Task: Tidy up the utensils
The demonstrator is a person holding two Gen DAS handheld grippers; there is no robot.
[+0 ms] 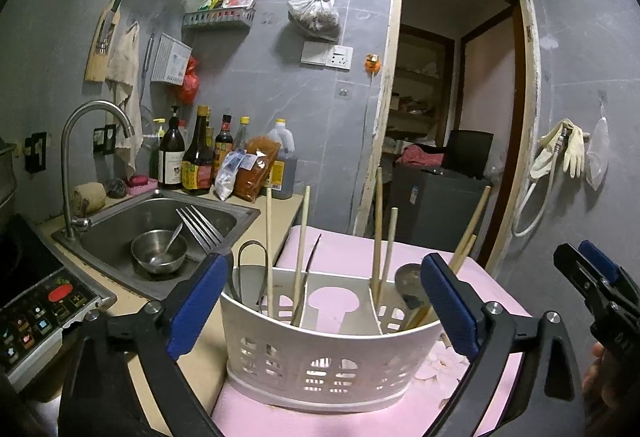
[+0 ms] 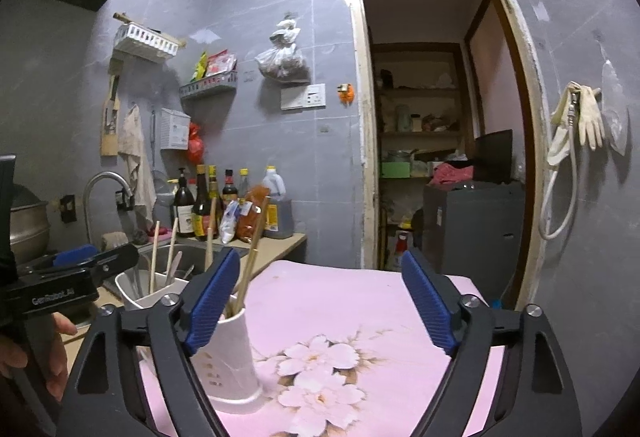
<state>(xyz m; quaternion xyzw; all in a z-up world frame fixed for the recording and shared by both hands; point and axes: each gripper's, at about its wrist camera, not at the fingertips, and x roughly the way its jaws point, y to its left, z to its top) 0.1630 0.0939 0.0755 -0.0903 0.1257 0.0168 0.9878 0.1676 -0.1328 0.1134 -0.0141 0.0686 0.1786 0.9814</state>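
Observation:
A white perforated utensil holder (image 1: pixel 328 349) stands on a pink flowered mat (image 2: pixel 360 317). Several wooden chopsticks (image 1: pixel 269 249) stand upright in it, along with a metal spoon (image 1: pixel 408 277), a wire loop handle (image 1: pixel 252 257) and a fork (image 1: pixel 200 229) whose handle is hidden. My left gripper (image 1: pixel 324 301) is open, with its blue pads on either side of the holder's rim and not pressing on it. My right gripper (image 2: pixel 320 301) is open over the mat with nothing between its fingers. The holder (image 2: pixel 232 353) sits at its left finger. The right gripper (image 1: pixel 592 277) also shows at the left wrist view's right edge.
A steel sink (image 1: pixel 224 213) to the left holds a bowl (image 1: pixel 159 251) with a spoon under a curved faucet (image 1: pixel 80 141). Sauce bottles (image 1: pixel 200 153) line the counter's back. A cooker panel (image 1: pixel 40 313) lies near left. A person's hand (image 2: pixel 56 357) holds the left gripper. An open doorway (image 1: pixel 452 117) lies behind.

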